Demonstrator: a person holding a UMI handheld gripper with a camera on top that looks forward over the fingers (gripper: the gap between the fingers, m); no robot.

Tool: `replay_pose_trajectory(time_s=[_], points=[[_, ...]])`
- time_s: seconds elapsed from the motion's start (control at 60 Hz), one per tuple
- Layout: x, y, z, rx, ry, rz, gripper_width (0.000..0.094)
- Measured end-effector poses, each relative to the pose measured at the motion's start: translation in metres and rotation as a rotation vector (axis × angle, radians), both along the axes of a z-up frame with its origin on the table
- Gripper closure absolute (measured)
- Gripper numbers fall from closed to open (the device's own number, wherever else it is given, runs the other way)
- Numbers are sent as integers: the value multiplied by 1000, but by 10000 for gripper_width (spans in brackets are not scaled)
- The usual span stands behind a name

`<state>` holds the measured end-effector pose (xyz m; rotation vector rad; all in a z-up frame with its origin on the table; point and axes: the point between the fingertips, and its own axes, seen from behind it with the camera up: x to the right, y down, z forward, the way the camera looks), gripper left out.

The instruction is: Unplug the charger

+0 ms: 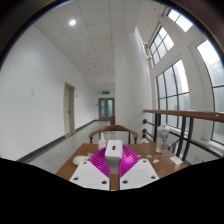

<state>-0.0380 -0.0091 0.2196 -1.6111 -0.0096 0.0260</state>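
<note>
Charger (113, 149), a small white block, sits between the claw (113, 160)'s pink pads (101, 160), which close on its sides, apparently gripping it. Pull straight back along the fingers, I judge, without twisting, so the prongs slide free. Beyond lies the wooden table (75, 158), then a chair (112, 130).

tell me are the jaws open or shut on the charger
Shut on it, apparently: the white charger sits between the gripper pads, both pink pads against its sides, above the wooden table.
</note>
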Motion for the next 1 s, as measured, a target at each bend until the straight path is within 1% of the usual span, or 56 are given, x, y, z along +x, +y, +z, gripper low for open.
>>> replay_pose_trajectory(time_s=[0.033,0.083,0.1,0.133,0.183,0.233,0.367,0.417,0.583,0.717,0.75,0.8,0.867,0.883,0.9,0.917,0.933,0.967,0.983,1.0], points=[[3,1,9,4,-6,11,850],[19,-2,13,16,-55,-16,851],[15,-17,13,15,-69,-28,851],[25,-17,5,-5,-84,-32,850],[36,-16,-19,-69,-65,-9,849],[41,-34,-55,-151,-50,4,850],[85,-44,-144,-348,-93,-36,849],[92,-44,-165,-394,-61,-31,847],[96,-47,-193,-432,-71,-33,830],[87,-42,-209,-492,-27,-12,798],[89,-34,-208,-474,-25,-20,790],[93,-33,-207,-472,-28,-39,769],[90,-33,-209,-485,-22,-35,731],[89,-33,-211,-493,-17,-31,701],[89,-33,-213,-503,-13,-27,594],[88,-34,-214,-512,-8,-22,540],[87,-34,-215,-518,-5,-18,517],[83,-36,-216,-521,0,-9,373],[83,-36,-216,-520,-1,-4,276],[82,-37,-215,-517,-3,0,225]])
